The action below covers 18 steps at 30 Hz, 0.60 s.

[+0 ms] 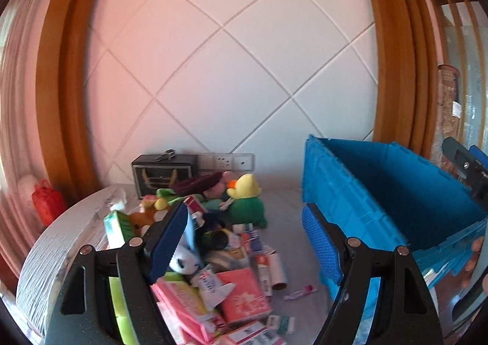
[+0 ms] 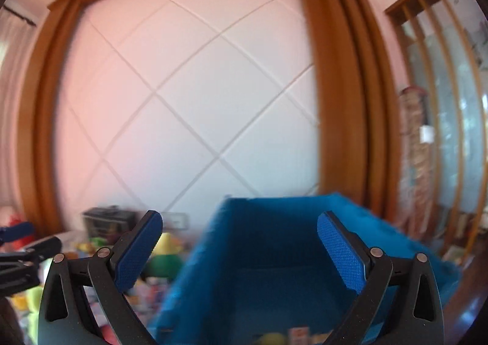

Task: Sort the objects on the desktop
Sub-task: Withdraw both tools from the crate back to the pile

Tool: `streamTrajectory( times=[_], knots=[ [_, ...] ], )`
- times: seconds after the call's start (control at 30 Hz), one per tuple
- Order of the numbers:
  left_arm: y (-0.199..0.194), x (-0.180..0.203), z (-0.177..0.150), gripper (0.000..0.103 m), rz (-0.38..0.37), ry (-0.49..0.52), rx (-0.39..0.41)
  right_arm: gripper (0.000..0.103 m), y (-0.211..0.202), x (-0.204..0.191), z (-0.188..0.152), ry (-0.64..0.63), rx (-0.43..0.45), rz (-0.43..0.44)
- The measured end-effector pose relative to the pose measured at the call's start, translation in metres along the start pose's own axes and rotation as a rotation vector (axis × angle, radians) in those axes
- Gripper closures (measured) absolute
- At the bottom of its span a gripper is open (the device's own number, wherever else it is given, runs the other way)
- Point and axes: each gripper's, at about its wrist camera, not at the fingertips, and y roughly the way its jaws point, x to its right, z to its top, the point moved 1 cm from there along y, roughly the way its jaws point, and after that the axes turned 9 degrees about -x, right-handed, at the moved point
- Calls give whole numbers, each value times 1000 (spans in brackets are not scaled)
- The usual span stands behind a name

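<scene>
Two grippers are hanging above the desk with their jaws spread wide and nothing between the blue pads. The left gripper is hovering over the heap of clutter on the near left of the desk — pink boxes, small cartons, a white tube, and at the far end a yellow-and-green plush toy leaning against other soft toys. The right gripper is pointing over the open blue crate, which is standing on the right; its view is blurring, and a few small items are showing at the bottom of the crate, too smeared to name.

Judging by this, the step in hand is a fresh pick from the heap. To do it well, the left gripper should be choosing something lying on top or at the edge — the pink box or the tube, say — rather than digging under neighbours. Coming down with the pads on two flat, opposite faces will be giving a steadier hold. Loose sachets near the crate's wall are thin and may be slipping out. The black box by the far wall is sitting well apart from the heap.
</scene>
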Motion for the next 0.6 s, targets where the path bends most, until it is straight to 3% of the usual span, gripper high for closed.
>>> streamTrajectory(
  times=[0.2, 0.4, 0.6],
  knots=[
    [16, -95, -56, 26, 170, -92, -155, 0, 6, -71, -26, -105, -78, 134],
    [25, -174, -118, 26, 287, -201, -315, 0, 24, -137, -73, -208, -233, 289],
    [28, -208, -160, 26, 307, -241, -413, 0, 40, -168, -111, -238, -361, 338]
  ],
)
